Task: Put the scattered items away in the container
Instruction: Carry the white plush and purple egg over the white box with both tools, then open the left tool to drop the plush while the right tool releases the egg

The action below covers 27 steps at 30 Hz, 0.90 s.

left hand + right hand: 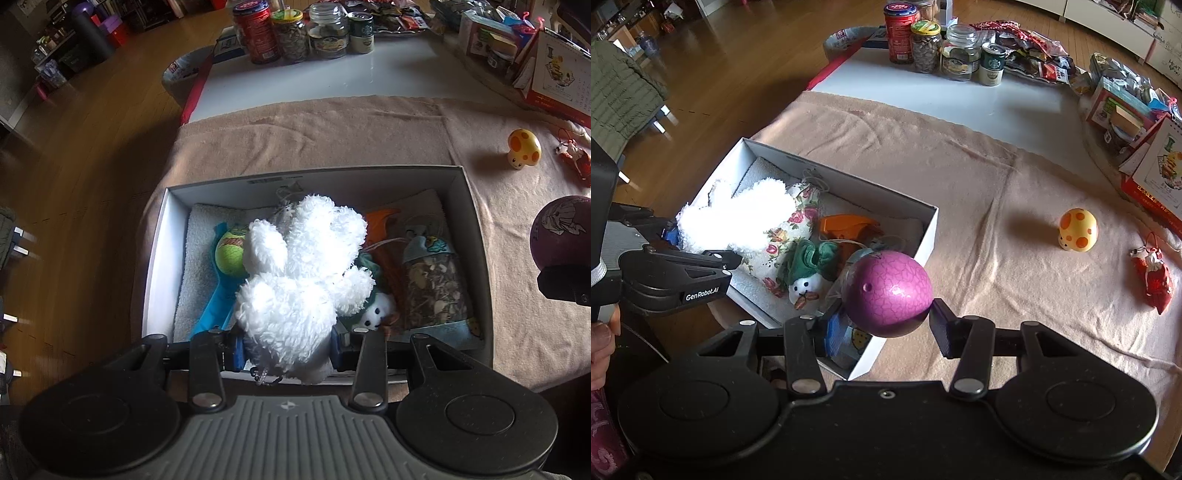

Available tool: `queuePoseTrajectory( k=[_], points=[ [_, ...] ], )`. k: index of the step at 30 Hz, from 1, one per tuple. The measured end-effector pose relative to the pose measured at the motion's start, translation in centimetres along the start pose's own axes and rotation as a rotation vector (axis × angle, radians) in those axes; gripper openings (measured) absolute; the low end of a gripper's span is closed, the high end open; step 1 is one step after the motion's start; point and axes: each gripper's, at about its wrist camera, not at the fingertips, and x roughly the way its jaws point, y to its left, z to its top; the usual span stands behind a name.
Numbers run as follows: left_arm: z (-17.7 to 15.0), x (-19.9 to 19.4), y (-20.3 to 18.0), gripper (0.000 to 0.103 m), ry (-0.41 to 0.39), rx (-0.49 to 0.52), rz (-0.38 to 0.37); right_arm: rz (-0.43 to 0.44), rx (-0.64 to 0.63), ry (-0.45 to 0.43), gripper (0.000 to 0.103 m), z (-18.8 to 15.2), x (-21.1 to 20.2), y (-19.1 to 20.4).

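The white box (159, 266) lies on the beige towel directly beneath my left claw (288, 347), which is clamped on the fluffy white plush toy (303, 273) hanging over the box's middle, so that toy only has to go straight down. My right claw (882, 325) grips the purple egg (888, 293) just over the box's near right corner, needing a short shift left. Well apart on the right stand the yellow mushroom toy (1078, 229) and the red charm (1152, 280).

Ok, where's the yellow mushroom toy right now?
In the right wrist view the yellow mushroom toy stands on the beige cloth, right of the white box, with the red ornament just beyond it.
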Motion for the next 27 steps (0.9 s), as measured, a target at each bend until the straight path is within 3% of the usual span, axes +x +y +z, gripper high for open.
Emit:
queuePoseTrajectory(
  k=[16,27],
  points=[
    [-0.3,5.8,4.3,0.041,0.059,-0.034,-0.012,0.032,-0.008,0.076,0.049,2.1,5.0,3.8],
    [0.0,7.5,6.6,0.041,0.062,-0.049,-0.012,0.038,0.002,0.113,0.049,3.9,8.6,5.3]
  ],
)
